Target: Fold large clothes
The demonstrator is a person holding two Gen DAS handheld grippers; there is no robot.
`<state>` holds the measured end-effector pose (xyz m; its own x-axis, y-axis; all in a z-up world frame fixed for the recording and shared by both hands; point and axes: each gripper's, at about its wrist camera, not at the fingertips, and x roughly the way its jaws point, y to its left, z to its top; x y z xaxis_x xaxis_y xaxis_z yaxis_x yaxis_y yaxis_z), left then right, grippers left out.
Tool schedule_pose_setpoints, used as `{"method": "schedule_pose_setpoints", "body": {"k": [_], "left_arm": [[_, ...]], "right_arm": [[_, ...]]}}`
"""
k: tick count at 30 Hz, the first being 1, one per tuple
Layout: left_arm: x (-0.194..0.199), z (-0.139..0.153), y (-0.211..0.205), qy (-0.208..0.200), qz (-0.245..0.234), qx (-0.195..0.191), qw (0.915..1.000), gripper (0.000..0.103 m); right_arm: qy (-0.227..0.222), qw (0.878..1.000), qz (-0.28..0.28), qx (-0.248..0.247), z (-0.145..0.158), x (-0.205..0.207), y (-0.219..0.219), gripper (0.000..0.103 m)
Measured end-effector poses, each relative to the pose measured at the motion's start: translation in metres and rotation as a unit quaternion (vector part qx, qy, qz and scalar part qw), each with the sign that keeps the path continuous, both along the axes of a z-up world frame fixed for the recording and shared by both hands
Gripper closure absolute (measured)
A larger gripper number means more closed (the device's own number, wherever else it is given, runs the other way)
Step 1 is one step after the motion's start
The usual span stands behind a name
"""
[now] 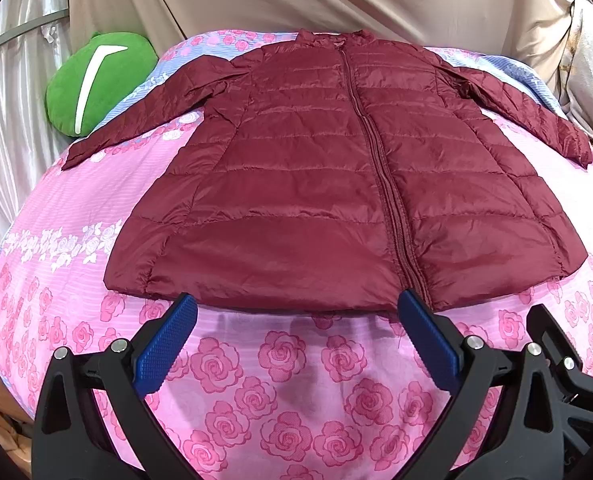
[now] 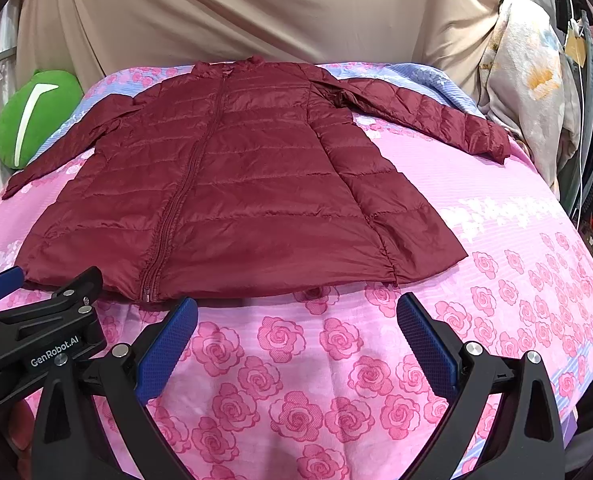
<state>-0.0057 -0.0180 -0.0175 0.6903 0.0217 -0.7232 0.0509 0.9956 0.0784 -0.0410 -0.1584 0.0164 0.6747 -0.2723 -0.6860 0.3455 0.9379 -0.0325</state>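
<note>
Through my left wrist camera, my left gripper [image 1: 296, 344] hangs with its blue fingers [image 1: 167, 344] spread wide and empty, just short of the hem of the maroon puffer jacket [image 1: 336, 184]. The jacket lies flat, zipped, front up on the pink rose bedsheet [image 1: 280, 392], collar far from me, both sleeves spread outward; the cuff of the sleeve on the right runs toward the frame's rim and blurs there. A green cushion [image 1: 96, 80] sits beside the other sleeve. Through my right wrist camera, my right gripper [image 2: 296, 344] is likewise splayed open and holding nothing, near the hem, its tips over bare sheet. My left gripper shows at the left edge, partly cut off, one blue tip touching or overlapping the jacket's corner; I cannot tell which.
</note>
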Motion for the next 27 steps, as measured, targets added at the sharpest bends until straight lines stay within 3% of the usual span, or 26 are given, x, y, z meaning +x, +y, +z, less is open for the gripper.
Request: {"method": "schedule_pose_setpoints", "body": {"k": [27], "left_arm": [[0.0047, -0.0060, 0.0017, 0.004, 0.006, 0.003, 1.0000, 0.005]], "right_arm": [[0.006, 1.000, -0.002, 0.003, -0.0041, 0.0022, -0.0022, 0.005]]}}
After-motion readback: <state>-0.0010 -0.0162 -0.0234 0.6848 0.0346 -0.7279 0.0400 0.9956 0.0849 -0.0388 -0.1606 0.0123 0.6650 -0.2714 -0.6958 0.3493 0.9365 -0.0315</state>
